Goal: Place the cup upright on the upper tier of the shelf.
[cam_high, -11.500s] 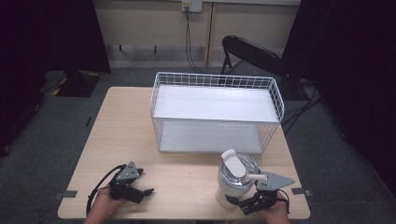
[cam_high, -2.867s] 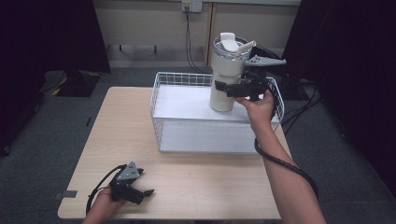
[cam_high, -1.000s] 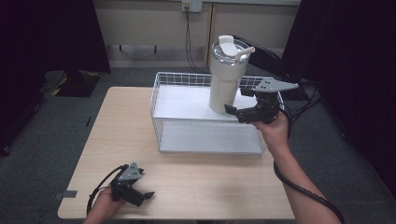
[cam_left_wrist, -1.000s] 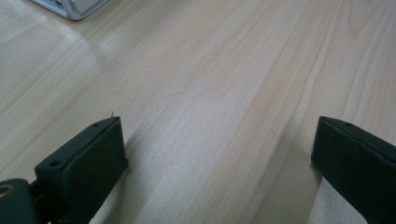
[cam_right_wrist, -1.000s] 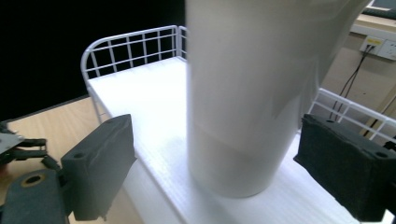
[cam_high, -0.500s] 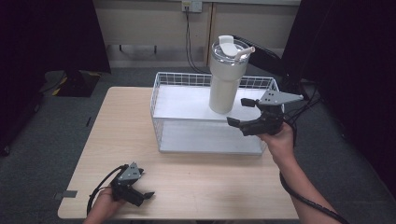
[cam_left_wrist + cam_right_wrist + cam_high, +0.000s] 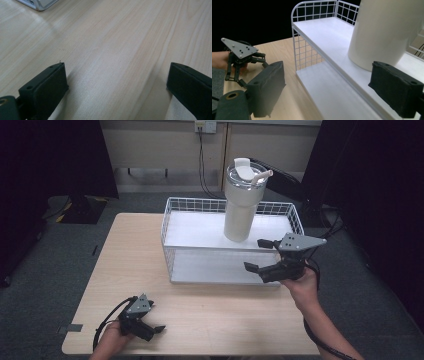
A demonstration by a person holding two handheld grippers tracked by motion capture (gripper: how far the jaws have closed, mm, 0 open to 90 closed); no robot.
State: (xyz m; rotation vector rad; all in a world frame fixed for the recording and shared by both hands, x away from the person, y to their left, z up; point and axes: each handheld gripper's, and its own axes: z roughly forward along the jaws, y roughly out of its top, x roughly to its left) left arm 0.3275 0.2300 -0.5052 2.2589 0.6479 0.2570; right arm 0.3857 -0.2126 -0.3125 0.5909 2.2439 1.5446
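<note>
The tall white tumbler (image 7: 242,202) now stands upright on the top shelf of the white wire rack (image 7: 172,225), toward the far right part of that shelf, its lid and straw spout uppermost. What has changed is the grip: half a second ago the right gripper (image 7: 266,255) was already off the cup and just beside it, and a second ago it was still close against the cup's lower wall; now it sits lower and nearer, in front of the rack's right near corner, with its jaws spread wide and nothing between them. The right gripper view confirms this: the two black jaws stand well apart, the tumbler's pale wall (image 7: 384,30) rises beyond them on the shelf, untouched, and the lower shelf runs beneath. So the cup, which stood on the table's near right edge some seconds back, has been lifted, set on the rack and let go, and it stands by itself without leaning. To my judgement the placing is finished and what remains is only for the right hand to draw clear toward the near edge. The left gripper (image 7: 141,318) has not moved throughout; it rests on the wooden table (image 7: 130,255) at the near left corner, its jaws apart over bare wood in the left gripper view.
</note>
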